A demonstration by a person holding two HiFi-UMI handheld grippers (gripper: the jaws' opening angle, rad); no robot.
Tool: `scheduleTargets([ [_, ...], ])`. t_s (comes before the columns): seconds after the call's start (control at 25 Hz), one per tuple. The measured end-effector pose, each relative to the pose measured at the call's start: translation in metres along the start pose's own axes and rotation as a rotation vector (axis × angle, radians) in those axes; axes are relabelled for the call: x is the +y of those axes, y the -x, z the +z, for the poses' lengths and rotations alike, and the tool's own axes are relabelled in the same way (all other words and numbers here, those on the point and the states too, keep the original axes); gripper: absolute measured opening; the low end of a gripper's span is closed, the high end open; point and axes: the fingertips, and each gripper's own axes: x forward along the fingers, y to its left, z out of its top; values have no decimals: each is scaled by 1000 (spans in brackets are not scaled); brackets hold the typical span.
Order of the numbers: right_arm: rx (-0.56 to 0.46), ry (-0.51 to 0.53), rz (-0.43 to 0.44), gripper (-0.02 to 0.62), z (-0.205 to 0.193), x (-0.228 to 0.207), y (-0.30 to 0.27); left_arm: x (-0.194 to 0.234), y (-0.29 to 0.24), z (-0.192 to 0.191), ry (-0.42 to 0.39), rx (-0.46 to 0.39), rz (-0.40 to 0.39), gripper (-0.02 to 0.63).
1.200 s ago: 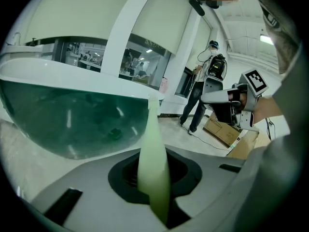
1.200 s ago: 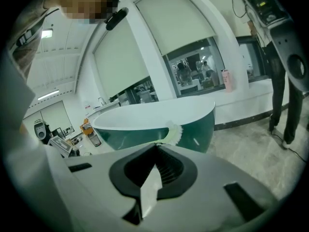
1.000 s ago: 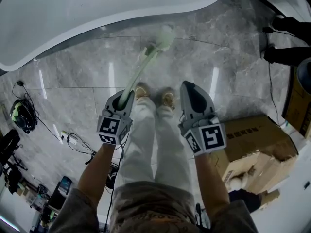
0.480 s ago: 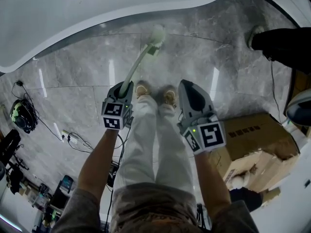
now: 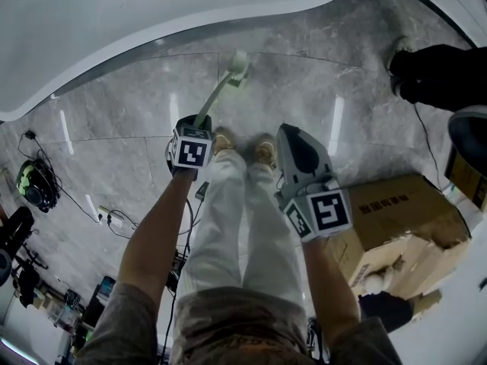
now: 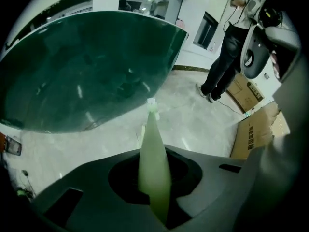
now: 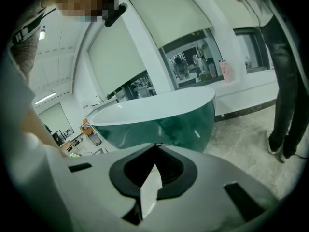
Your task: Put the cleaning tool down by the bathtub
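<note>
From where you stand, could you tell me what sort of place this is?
Probably a showroom or test space staged as a bathroom, not a home: a freestanding bathtub on a marble-look floor, a cardboard box nearby, and office-like glazed rooms behind.

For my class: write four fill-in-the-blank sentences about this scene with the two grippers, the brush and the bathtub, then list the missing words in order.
The left gripper is shut on the ____ of the pale green long-handled brush.
The right gripper, jaws together, holds ____.
The oval bathtub is white inside and dark ____ outside.
The brown cardboard box lies on the floor at the person's ____ side.
Missing words: handle; nothing; green; right.
</note>
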Motion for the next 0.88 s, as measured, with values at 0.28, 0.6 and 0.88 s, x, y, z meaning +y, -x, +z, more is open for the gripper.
scheduleTargets([
  [0.28, 4, -31, -18, 0, -7, -7, 1, 7, -34, 4, -86, 167, 42, 37],
  [0.6, 2, -56, -33, 0, -11, -17, 1, 15, -64, 7, -199, 320, 76, 37],
  [0.88, 8, -75, -49, 0, -16, -31, 4, 13, -88, 15, -262, 414, 93, 37],
])
